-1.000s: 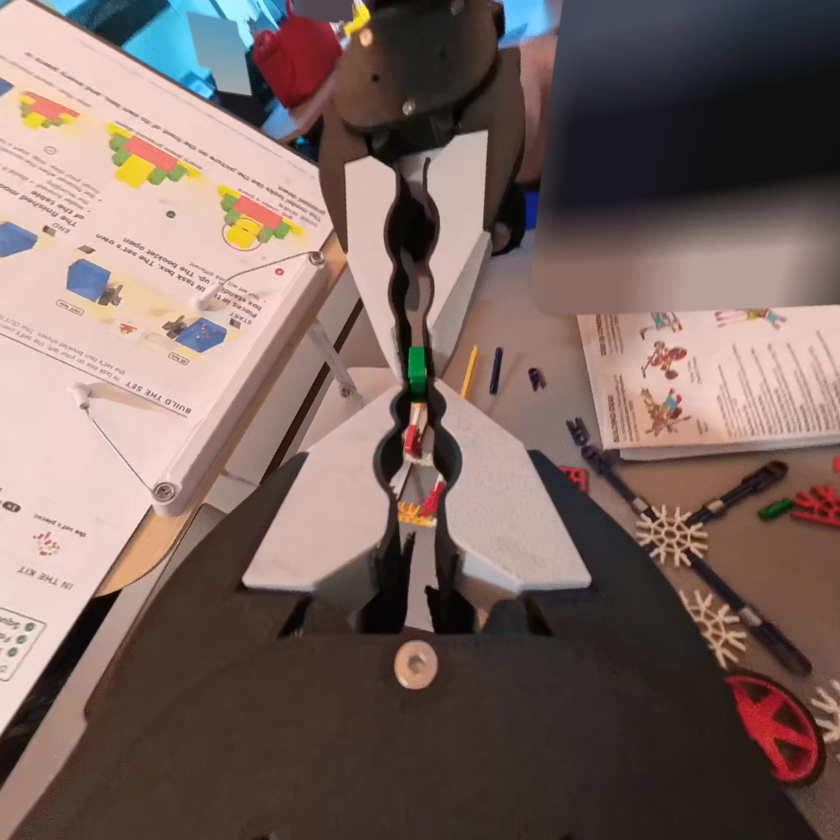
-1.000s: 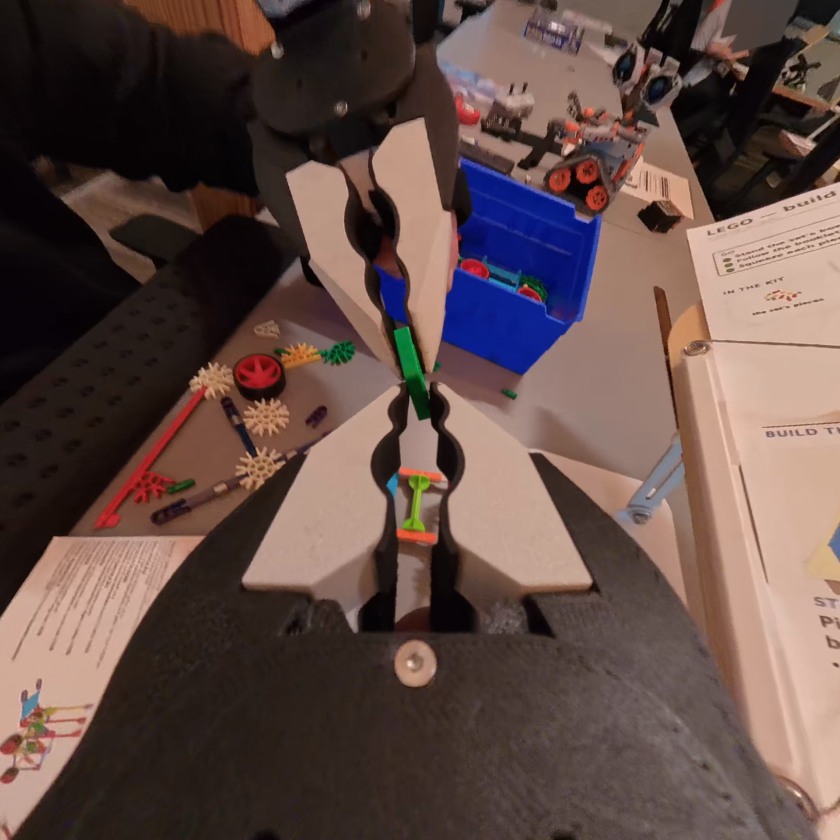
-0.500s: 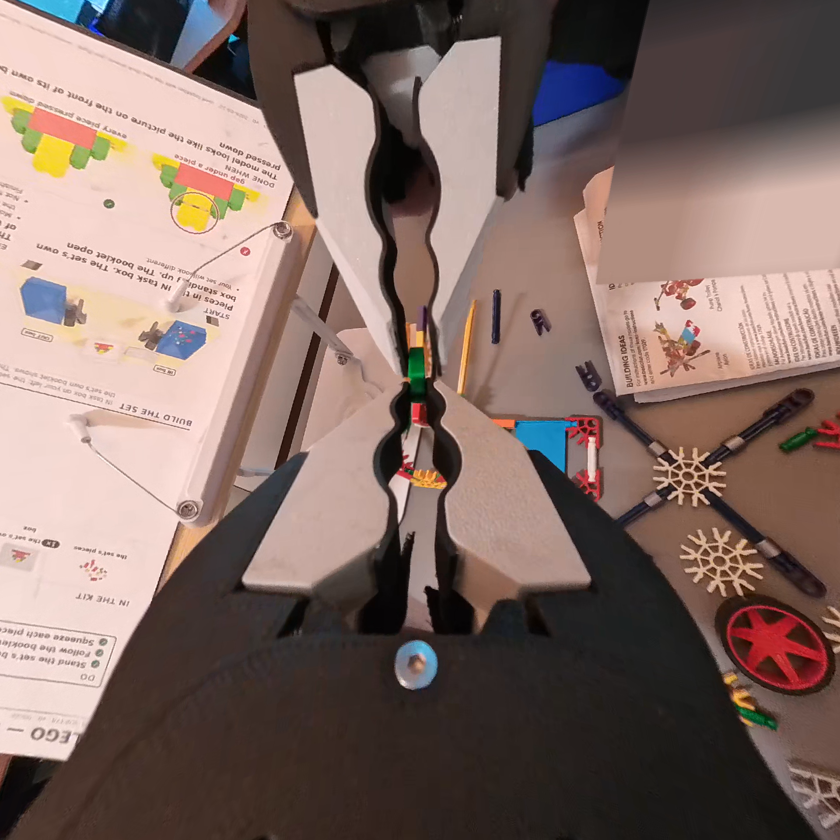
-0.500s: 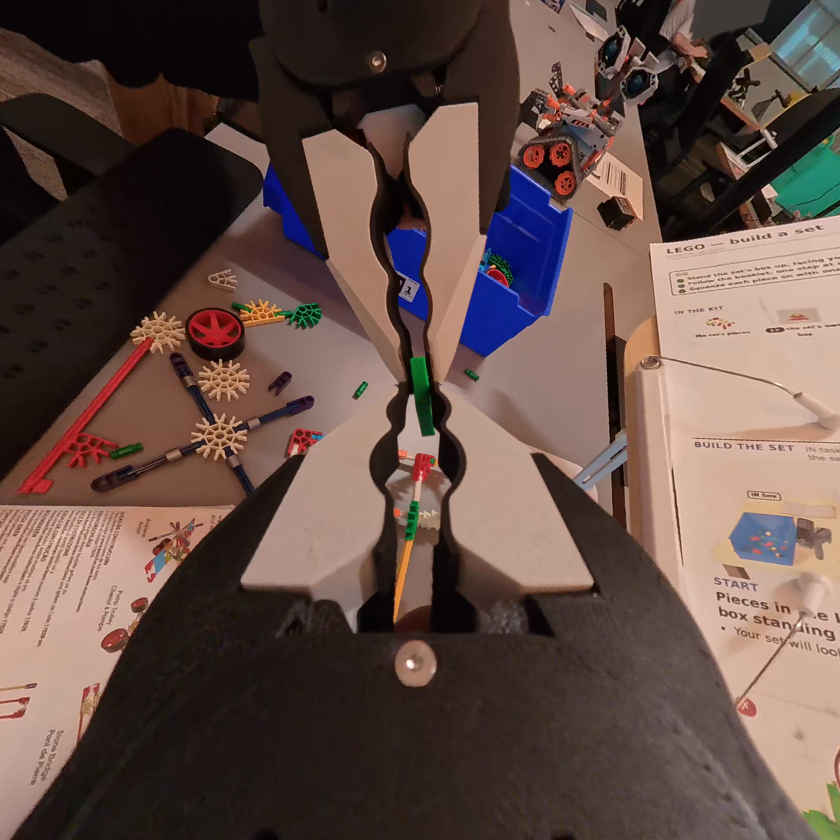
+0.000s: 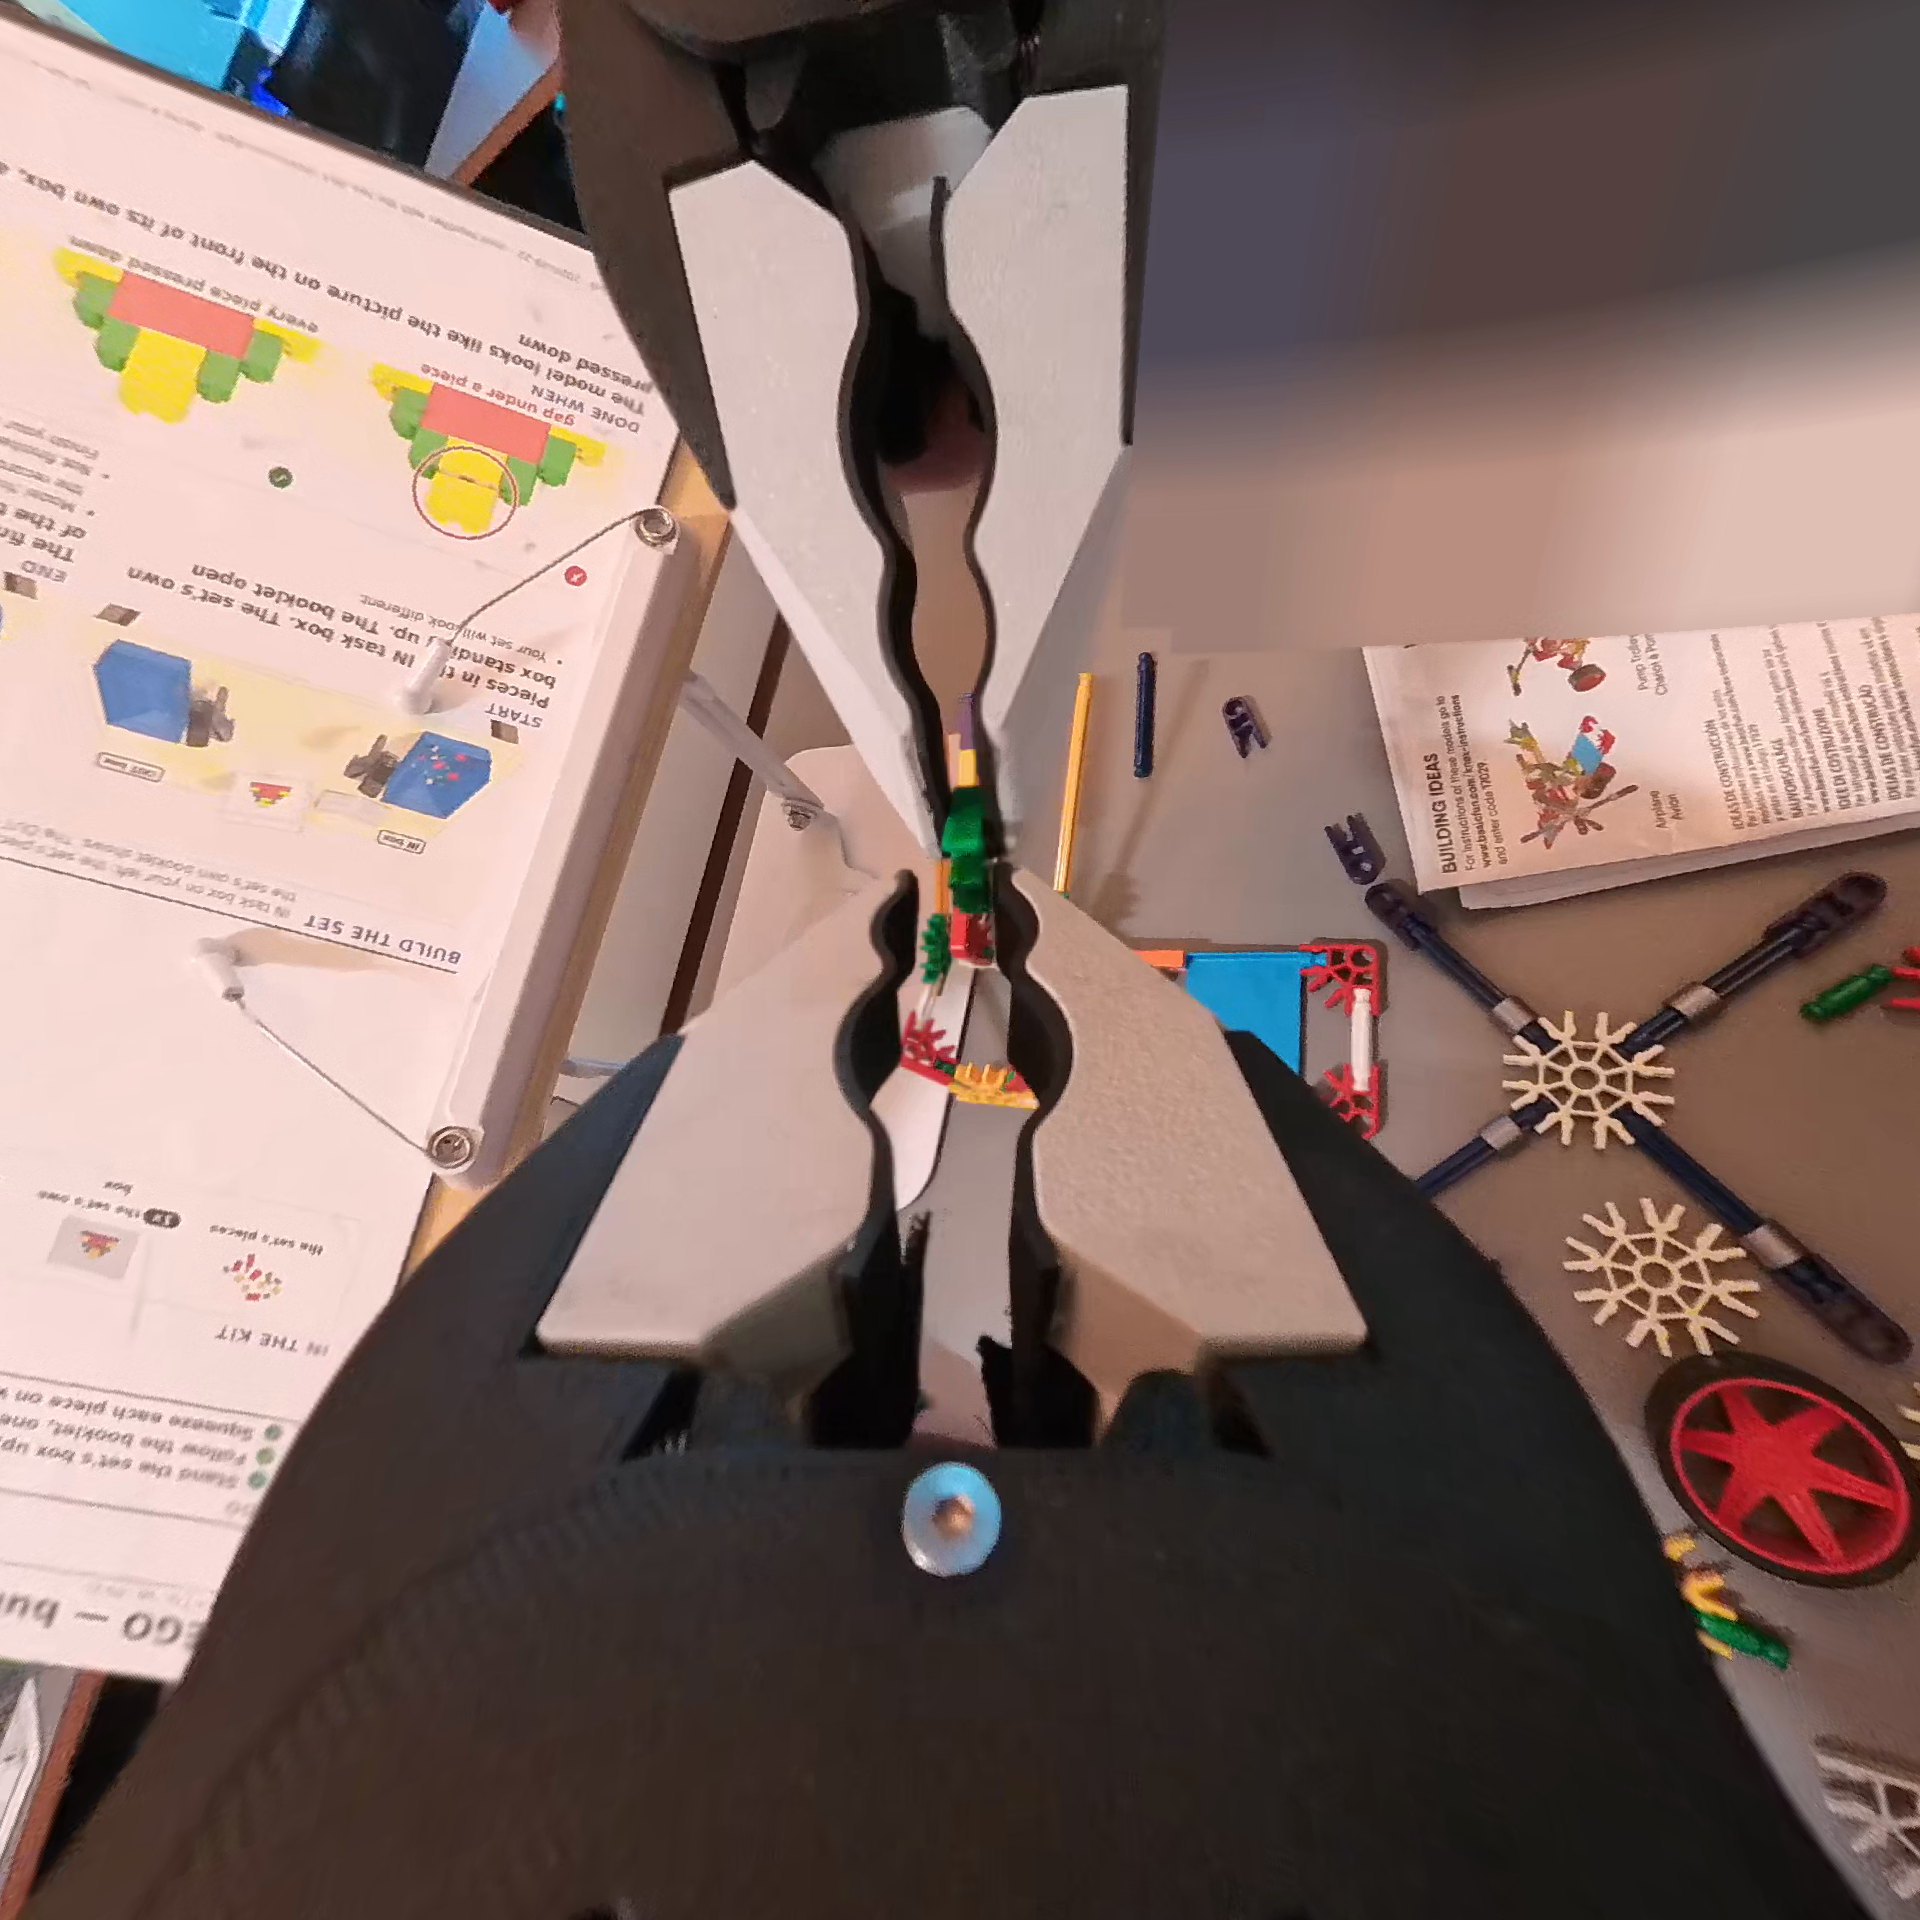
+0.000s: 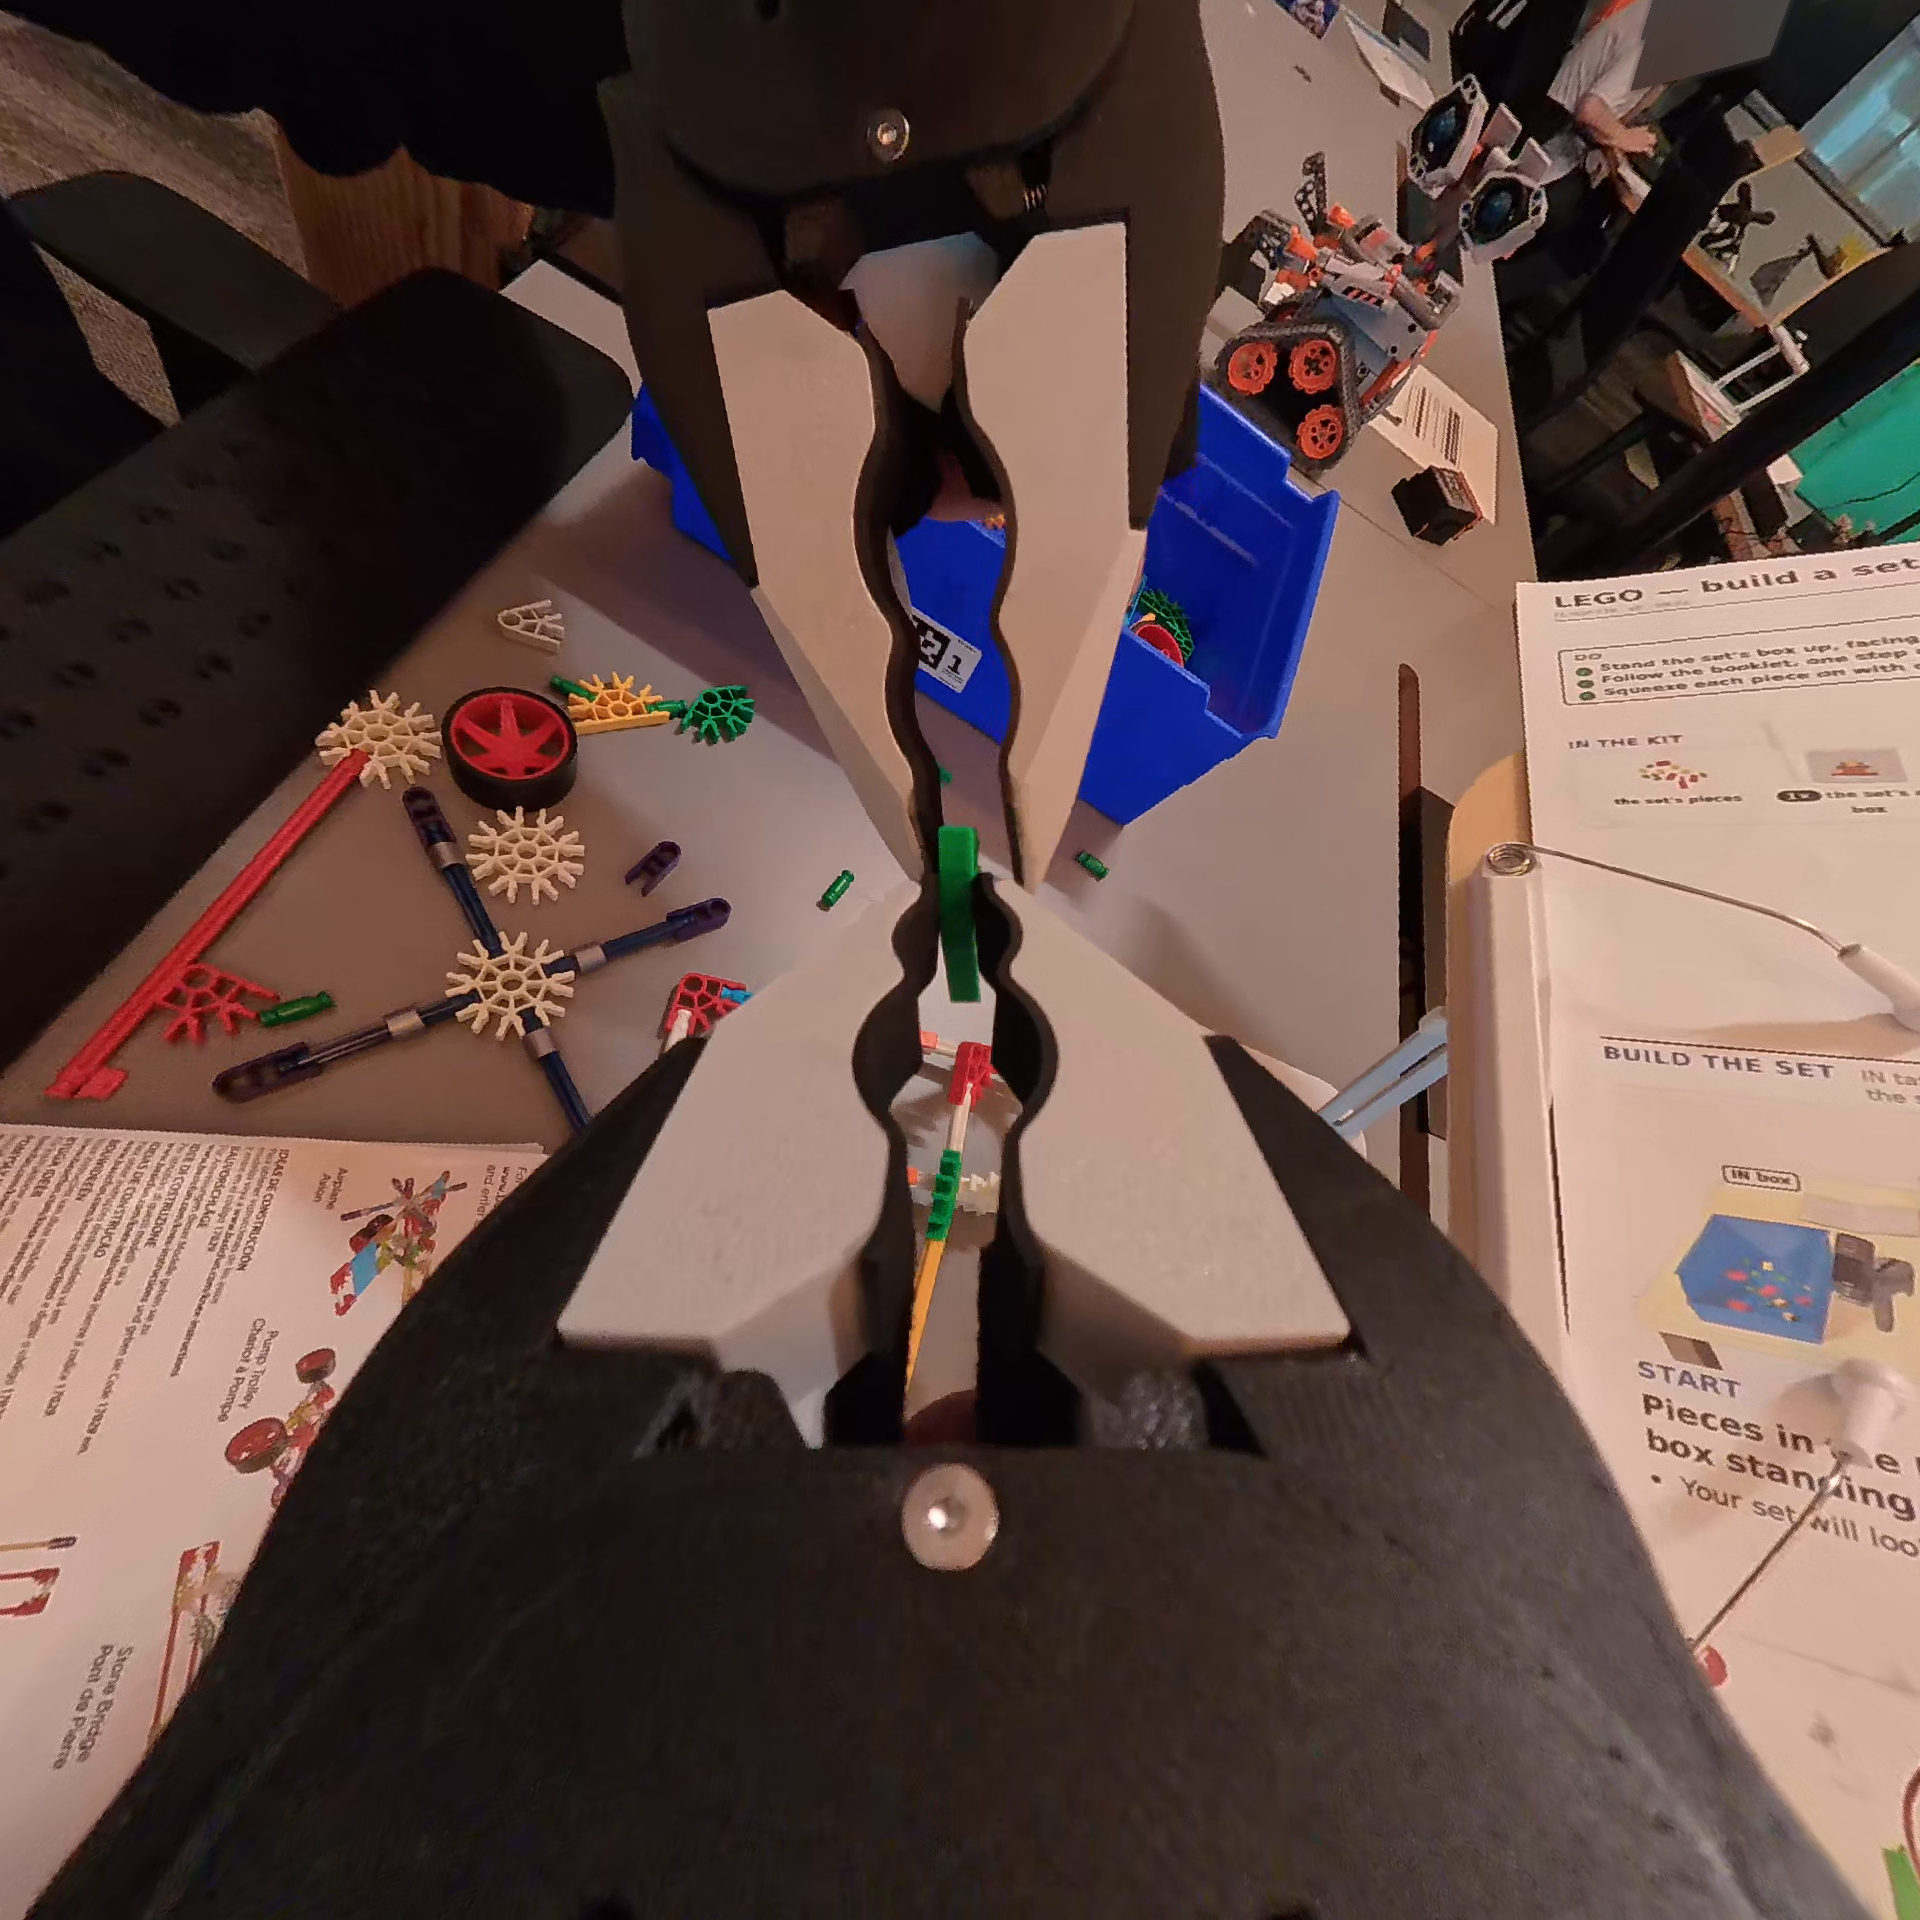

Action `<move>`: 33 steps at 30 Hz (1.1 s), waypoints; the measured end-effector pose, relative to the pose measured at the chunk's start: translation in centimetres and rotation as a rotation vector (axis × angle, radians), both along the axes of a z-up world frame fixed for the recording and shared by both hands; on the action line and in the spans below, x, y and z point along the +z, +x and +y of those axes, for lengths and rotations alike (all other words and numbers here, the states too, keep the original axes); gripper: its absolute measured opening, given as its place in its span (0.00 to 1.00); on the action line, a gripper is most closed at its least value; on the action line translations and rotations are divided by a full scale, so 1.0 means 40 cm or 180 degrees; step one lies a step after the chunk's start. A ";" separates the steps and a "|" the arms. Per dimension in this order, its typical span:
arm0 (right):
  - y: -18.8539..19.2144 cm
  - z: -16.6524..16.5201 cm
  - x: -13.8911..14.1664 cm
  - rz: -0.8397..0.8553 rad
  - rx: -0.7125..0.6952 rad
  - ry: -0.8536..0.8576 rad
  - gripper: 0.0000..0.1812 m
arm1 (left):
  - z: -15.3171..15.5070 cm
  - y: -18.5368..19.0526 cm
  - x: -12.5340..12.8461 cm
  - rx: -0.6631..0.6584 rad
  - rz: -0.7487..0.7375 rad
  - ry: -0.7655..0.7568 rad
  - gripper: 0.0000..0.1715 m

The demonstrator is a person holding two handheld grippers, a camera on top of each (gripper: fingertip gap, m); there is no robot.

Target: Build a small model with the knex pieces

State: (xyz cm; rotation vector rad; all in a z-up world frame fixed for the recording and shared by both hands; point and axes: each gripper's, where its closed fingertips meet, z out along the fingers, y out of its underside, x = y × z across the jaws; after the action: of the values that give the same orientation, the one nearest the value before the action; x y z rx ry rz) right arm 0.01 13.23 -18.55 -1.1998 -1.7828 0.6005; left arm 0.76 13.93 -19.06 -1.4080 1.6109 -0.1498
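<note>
Left wrist view: left gripper [image 5: 961, 883] is pinched tip to tip against the right gripper [image 5: 961, 821], both clamped on 1 green connector [image 5: 964, 831] carrying small red, yellow and purple pieces. Right of it on the grey table [image 5: 1195, 831] lie a blue panel [image 5: 1242, 997] and a red wheel [image 5: 1782, 1470].

Right wrist view: right gripper [image 6: 961, 888] grips that green connector [image 6: 958, 914] at its tips; left gripper [image 6: 966, 831] meets it from opposite. Behind stands a blue bin [image 6: 1236, 623].
</note>
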 end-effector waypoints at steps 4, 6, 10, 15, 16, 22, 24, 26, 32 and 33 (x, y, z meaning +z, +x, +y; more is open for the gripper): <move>0.011 0.012 0.002 -0.0007 -0.0055 0.0000 0.02 | -0.011 -0.012 0.019 0.0092 -0.0033 0.0116 0.10; 0.017 0.016 0.005 0.0002 -0.0074 0.0004 0.02 | -0.015 -0.021 0.019 0.0163 -0.0003 0.0190 0.11; 0.028 0.024 0.006 -0.0023 -0.0115 0.0015 0.02 | -0.036 -0.034 0.004 0.0252 0.0053 0.0268 0.12; 0.037 0.032 0.006 -0.0040 -0.0157 0.0027 0.02 | -0.068 -0.054 -0.037 0.0285 0.0246 0.0289 0.13; 0.039 0.032 0.006 -0.0044 -0.0162 0.0027 0.02 | -0.071 -0.060 -0.045 0.0300 0.0285 0.0278 0.13; 0.046 0.039 0.001 -0.0091 -0.0201 0.0044 0.02 | -0.084 -0.099 -0.078 0.0390 0.0451 0.0166 0.13; 0.049 0.042 -0.002 -0.0120 -0.0217 0.0057 0.02 | -0.088 -0.110 -0.091 0.0413 0.0508 0.0134 0.14; 0.051 0.044 -0.006 -0.0152 -0.0233 0.0069 0.02 | -0.095 -0.121 -0.110 0.0413 0.0586 0.0072 0.13; 0.052 0.045 -0.017 -0.0219 -0.0239 0.0077 0.02 | -0.104 -0.170 -0.209 0.0321 0.1209 -0.0255 0.11; 0.051 0.044 -0.019 -0.0231 -0.0239 0.0080 0.02 | -0.100 -0.182 -0.227 0.0324 0.1338 -0.0304 0.11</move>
State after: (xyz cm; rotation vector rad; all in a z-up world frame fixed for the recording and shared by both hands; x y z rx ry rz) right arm 2.05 15.00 -19.29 -1.2795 -1.7918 0.4954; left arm -6.52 9.92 -28.13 -1.6718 1.8836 0.1412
